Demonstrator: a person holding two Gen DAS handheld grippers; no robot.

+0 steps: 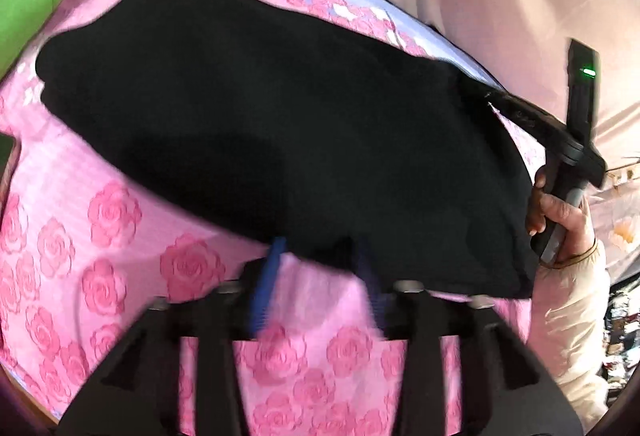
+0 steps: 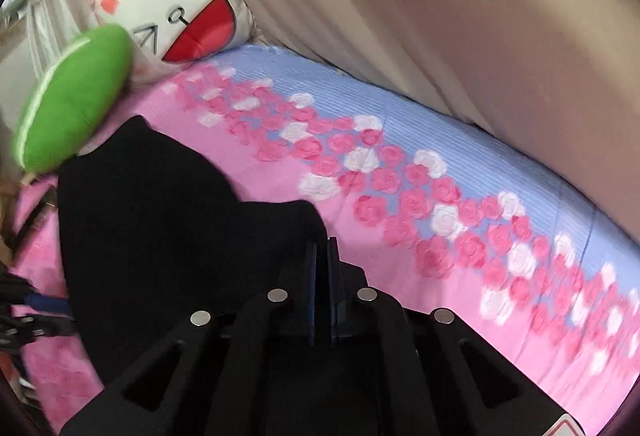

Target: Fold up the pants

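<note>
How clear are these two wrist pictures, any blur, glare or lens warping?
Left wrist view: the left gripper shows smeared blue fingers, and the black pants read as a flat dark mass with no visible folds. Right wrist view: the rose bedsheet streaks toward the right edge, and the green cushion is soft. Both views bow strongly with dark corners; no glare.

- Pants [image 1: 248, 124]: plain black.
- Bedsheet [image 2: 420, 300]: pink with rose print, blue stripe.
- Cushion [image 2: 76, 104]: green.
- Pillow [image 2: 176, 16]: white, red cartoon mouth.
</note>
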